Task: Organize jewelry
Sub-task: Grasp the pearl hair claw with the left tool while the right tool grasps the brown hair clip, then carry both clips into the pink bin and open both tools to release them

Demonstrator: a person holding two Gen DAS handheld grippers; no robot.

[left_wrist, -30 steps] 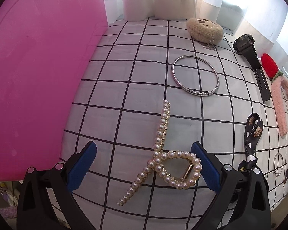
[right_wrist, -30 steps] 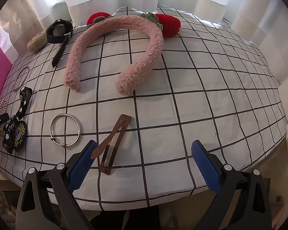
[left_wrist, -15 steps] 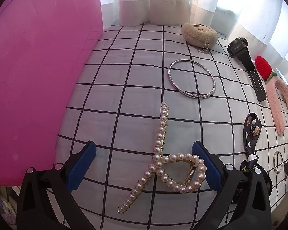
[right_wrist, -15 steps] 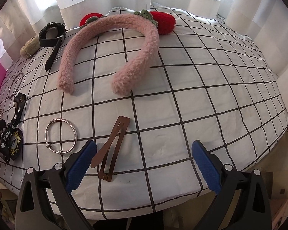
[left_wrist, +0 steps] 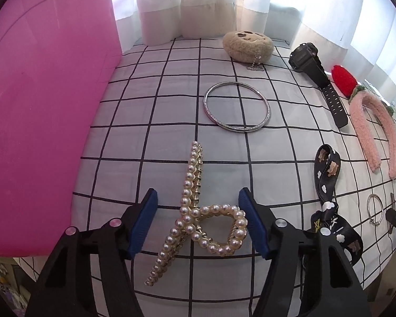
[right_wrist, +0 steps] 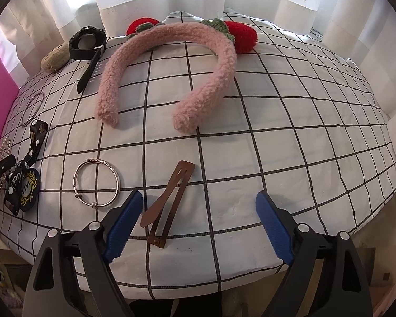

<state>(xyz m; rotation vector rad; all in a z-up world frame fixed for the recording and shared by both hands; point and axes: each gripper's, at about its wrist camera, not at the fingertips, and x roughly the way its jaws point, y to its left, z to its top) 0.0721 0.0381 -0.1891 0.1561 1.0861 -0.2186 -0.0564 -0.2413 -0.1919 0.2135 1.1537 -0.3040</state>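
Both jaws, wide a second ago, are closing. The left gripper (left_wrist: pixel 198 223) is narrowed around the pearl hair claw (left_wrist: pixel 198 219) on the checked surface (left_wrist: pixel 150 121), not yet pressed; the right gripper (right_wrist: pixel 199 224) brackets the brown snap clip (right_wrist: pixel 169 200), untouched. Double pickup judged imminent.

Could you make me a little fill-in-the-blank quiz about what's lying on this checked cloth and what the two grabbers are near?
1. Between the closing jaws of the left gripper lies a hair claw covered in ____.
2. The fluffy headband is ____ in colour, with red strawberries at its top.
3. The brown hair clip lies nearest the right gripper, beside its ____ finger.
4. The black watch lies next to a beige ____ pouch.

Missing words: pearls; pink; left; fluffy
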